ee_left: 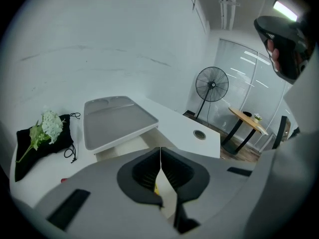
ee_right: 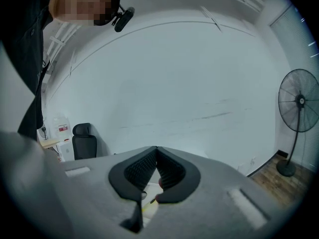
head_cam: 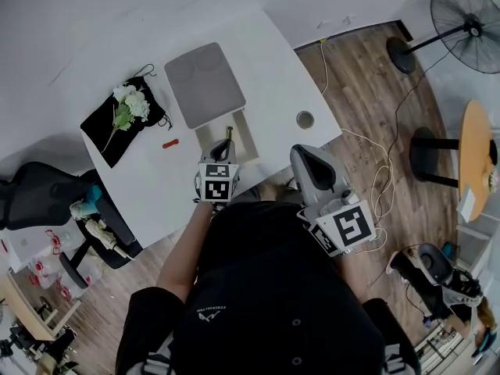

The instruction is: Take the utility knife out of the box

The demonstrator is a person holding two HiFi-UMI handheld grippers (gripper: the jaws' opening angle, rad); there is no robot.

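- My left tool (head_cam: 222,150) is nearest, at the near edge of the surface (head_cam: 156,180). Its jaws are pressed together at the tips and pinch nothing.
- My right tool (head_cam: 301,155) sits just right of it, over the surface's near right edge. Its jaws are closed tip to tip as well, and empty.
- Just beyond the left tool's tips stands the open cream box (head_cam: 247,136). The utility knife (head_cam: 229,133), dark with a little yellow, lies inside it along the left side, not touched by either tool.
- In the left gripper view a yellow sliver shows low behind the closed jaws; I cannot tell what it is.
- Left of the box lies one small red piece (head_cam: 170,143), on its own.
- Behind the box its grey lid (head_cam: 205,83) lies tilted against the far rim.
- To the right of the box there is one round grommet hole (head_cam: 305,119) in the white surface.
- At the far left is one black pouch (head_cam: 109,131) with one white flower sprig (head_cam: 131,102) on it.
- The room has a wood floor (head_cam: 367,92) and pale walls.
- Off the left edge stands one black chair (head_cam: 35,194).
- At the far right stand one round wooden table (head_cam: 475,162) and one standing fan (head_cam: 467,14).
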